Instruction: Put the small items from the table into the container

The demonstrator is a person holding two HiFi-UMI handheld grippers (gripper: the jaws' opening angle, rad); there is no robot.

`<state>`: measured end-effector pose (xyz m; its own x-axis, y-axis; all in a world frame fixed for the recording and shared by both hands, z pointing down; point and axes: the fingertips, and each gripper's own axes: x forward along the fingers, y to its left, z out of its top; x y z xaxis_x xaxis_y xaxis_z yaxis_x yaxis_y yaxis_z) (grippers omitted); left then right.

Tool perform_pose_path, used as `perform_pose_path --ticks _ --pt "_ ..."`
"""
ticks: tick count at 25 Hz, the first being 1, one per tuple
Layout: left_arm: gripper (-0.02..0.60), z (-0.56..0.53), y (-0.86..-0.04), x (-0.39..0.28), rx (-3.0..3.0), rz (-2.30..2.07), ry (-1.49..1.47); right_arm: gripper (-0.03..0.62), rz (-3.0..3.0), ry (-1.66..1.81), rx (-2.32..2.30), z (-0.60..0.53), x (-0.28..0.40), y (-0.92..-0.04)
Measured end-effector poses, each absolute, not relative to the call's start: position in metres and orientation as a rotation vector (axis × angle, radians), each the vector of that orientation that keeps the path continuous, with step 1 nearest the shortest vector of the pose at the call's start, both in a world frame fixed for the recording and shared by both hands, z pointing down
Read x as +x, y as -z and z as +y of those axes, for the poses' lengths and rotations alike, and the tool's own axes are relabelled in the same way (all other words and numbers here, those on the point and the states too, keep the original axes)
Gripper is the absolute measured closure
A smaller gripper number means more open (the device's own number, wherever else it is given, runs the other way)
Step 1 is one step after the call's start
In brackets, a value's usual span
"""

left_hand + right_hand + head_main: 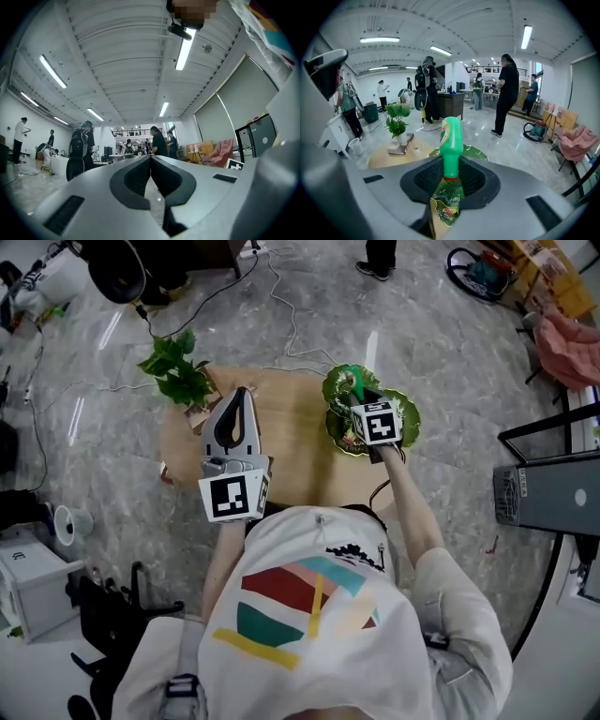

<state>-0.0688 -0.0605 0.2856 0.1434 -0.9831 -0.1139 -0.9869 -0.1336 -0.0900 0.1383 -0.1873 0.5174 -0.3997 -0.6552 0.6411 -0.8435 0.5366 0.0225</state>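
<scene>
A small green bottle with a foil-wrapped lower part stands upright between the jaws of my right gripper, which is shut on it. In the head view this gripper hangs over the green leaf-shaped dish at the right of the round wooden table, with the bottle above the dish. The dish's rim shows just behind the bottle. My left gripper hovers over the table's left half, shut and empty; in its own view the left gripper points level across the room.
A potted plant on a book stands at the table's left edge. Cables trail over the marble floor. A black stand is at the right, a white box at the left. Several people stand further off.
</scene>
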Motion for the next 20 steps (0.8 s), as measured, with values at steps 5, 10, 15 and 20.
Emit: perform_pose_path --ticks 5,10,15,20 --pt "0.574 -0.060 -0.289 -0.078 -2.234 1.997 -0.006 0.490 -2.078 -0.462 1.166 -0.195 0.148 -0.550" --pt "0.574 -0.066 -0.288 -0.089 -2.210 2.027 0.004 0.490 -2.053 -0.345 1.191 -0.201 0.149 -0.549" --pt "0.574 -0.074 -0.285 -0.088 -2.217 2.007 0.018 0.383 -2.008 -0.072 1.244 -0.202 0.149 -0.535" --pt "0.574 -0.081 -0.285 -0.082 -2.237 1.980 0.009 0.368 -2.094 -0.123 1.289 -0.198 0.144 -0.508"
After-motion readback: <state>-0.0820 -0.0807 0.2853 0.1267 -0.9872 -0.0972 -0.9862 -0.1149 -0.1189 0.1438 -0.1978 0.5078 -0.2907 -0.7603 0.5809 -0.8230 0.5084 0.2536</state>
